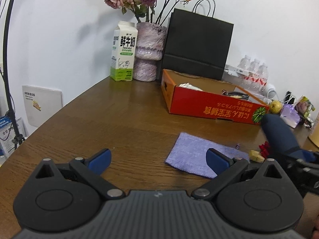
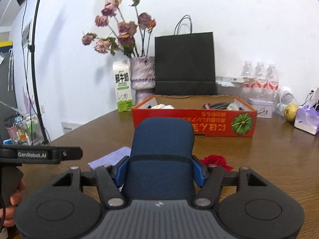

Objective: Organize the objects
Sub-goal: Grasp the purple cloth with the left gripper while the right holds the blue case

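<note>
A broad brown wooden table [image 1: 123,115] fills both views, its left edge curving away toward a white wall. The near left part of its surface lies open, bare wood around the left gripper.

At the back stands a tall black paper bag with cord handles [image 2: 184,63], upright against the wall. Just in front of it lies a shallow red cardboard box with orange lettering and a green pumpkin picture [image 2: 194,121], open at the top, with cables and pale crumpled items inside. It blocks the far middle of the table. Left of the bag stand a mottled purple vase of dried pink roses [image 1: 149,51] and, just beside it, a white and green milk carton [image 1: 123,53]. To the right are shrink-wrapped clear water bottles [image 2: 259,79], a yellow-green round fruit [image 2: 290,109] and a small lilac packet [image 2: 306,120].

A flat lavender cloth [image 1: 197,153] lies on the near table, with a small red tuft [image 2: 216,160] on the right.

The left gripper [image 1: 158,159] hovers over the table with its blue fingers spread wide apart and nothing between them.

The right gripper [image 2: 159,170] is clamped on a dark blue fabric-covered, round-ended case [image 2: 162,149], pads pressing both sides. The case's long axis runs straight ahead along the fingers, its rounded end toward the red box, held above the table.
</note>
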The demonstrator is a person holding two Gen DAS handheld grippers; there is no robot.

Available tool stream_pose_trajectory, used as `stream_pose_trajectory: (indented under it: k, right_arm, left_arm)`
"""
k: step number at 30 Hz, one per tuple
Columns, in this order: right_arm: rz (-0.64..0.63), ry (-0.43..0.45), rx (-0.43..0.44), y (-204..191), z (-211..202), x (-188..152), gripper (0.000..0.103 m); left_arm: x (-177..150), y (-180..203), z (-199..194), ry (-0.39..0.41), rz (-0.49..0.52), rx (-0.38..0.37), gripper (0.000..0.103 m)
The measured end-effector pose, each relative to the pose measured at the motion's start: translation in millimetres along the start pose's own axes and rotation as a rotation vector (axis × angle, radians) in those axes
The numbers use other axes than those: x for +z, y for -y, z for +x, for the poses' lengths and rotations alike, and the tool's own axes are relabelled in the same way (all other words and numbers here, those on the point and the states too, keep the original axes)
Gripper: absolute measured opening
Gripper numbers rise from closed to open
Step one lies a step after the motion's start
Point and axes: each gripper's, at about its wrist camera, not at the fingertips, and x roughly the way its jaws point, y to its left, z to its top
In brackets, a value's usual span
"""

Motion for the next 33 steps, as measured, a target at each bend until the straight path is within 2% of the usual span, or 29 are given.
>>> stream_pose_trajectory:
  k: [9,18,20,23,27,33]
  right_arm:
    - [-0.009,0.09,-0.089,38.3,-22.1,0.2,0.062]
    - [0.04,0.118,-0.171,89.4,-29.6,2.5,0.062]
    - [0.054,0.12,-0.183,98.7,-31.4,2.1,0.062]
    - [0.068,0.112,-0.182,105.8,-31.6,1.6,0.062]
    - [0.065,0.1,-0.164,106.3,-30.4,0.6,0.062]
    - [0.029,0.086,-0.131,98.2,-29.5,-0.9,0.062]
  left_arm:
    - [3.9,17.1,7.2,-0.024,0.045,0.044,0.103]
    - [21.1,82.6,44.4,-0.118,0.16,-0.037,0.103]
    - [23.5,94.8,57.8,-0.169,0.201,-0.069,0.103]
    - [14.0,109.5,78.7,-0.25,0.278,-0.073,0.103]
    - [6.1,108.5,82.7,-0.236,0.263,-0.111,0.103]
    - [7.5,109.1,84.9,-0.241,0.265,-0.113,0.103]
